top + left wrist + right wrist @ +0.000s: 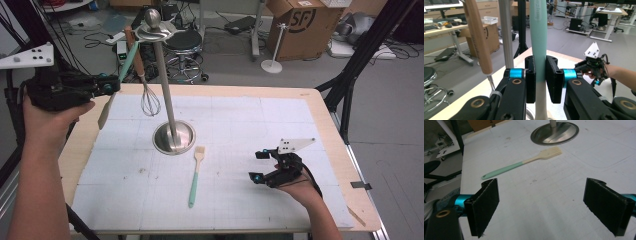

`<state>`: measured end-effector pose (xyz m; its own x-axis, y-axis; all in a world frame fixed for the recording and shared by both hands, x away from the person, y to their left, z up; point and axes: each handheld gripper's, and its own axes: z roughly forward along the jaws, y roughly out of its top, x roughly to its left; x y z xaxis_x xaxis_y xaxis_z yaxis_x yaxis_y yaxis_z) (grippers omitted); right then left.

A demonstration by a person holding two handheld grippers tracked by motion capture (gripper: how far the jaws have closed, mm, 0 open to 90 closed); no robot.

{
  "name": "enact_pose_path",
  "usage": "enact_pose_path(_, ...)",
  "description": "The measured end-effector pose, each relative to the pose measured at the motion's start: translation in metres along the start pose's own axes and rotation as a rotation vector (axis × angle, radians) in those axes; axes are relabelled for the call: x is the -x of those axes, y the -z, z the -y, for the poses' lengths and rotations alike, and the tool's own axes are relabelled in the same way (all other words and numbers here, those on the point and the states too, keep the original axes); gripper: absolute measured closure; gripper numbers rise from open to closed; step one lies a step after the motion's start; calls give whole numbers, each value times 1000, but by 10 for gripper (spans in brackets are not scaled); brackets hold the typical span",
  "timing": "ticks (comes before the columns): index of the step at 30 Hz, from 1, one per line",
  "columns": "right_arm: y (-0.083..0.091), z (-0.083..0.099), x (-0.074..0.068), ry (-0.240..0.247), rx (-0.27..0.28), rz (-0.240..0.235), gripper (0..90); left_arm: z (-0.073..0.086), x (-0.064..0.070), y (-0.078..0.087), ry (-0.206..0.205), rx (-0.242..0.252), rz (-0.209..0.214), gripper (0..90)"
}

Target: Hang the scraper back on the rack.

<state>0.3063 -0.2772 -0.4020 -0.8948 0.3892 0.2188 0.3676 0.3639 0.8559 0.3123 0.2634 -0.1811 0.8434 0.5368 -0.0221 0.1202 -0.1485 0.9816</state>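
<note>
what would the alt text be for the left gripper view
The left gripper is shut on the mint handle of a spatula that stands upright between its black jaws. Beside it are a wooden whisk handle and a steel stand pole; the right gripper shows farther off.

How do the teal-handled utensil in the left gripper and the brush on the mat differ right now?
The spatula hangs nearly upright at the stand, clamped in the left gripper; the brush lies flat on the mat, free. The spatula ends in a flat blade, the brush in bristles. Both have teal handles and cream heads.
</note>
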Motion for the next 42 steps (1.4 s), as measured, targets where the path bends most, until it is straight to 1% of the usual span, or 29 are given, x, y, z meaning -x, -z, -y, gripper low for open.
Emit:
enact_pose_path(3, 0, 0, 0, 1, 3, 0, 127, -1, -2, 3, 4, 6, -13, 794)
enact_pose_path(7, 0, 0, 1, 4, 5, 2, 127, 1, -4, 4, 7, -3, -30, 794)
enact_pose_path(18, 0, 0, 0, 3, 2, 1, 127, 6, -3, 2, 12, -6, -35, 794)
enact_pose_path(22, 0, 0, 0, 4, 1, 1, 127, 6, -4, 0, 11, -22, -52, 794)
enact_pose_path(23, 0, 0, 0, 4, 2, 2, 127, 6, -4, 0, 13, -19, -56, 794)
enact_pose_path(26, 1, 0, 1, 5, 5, 4, 127, 6, -3, -2, 12, -19, -56, 794)
enact_pose_path(30, 1, 0, 0, 5, 4, 2, 127, 6, -3, -5, 9, -36, -71, 794)
enact_pose_path(34, 1, 0, 0, 2, 7, 0, 127, 6, -3, -8, 13, -41, -79, 794)
enact_pose_path(37, 2, 0, 0, 4, 10, 3, 127, 6, -2, -11, 8, -52, -82, 793)
enact_pose_path(42, 2, 0, 0, 8, 10, 2, 127, 9, -2, -17, 17, -53, -83, 793)
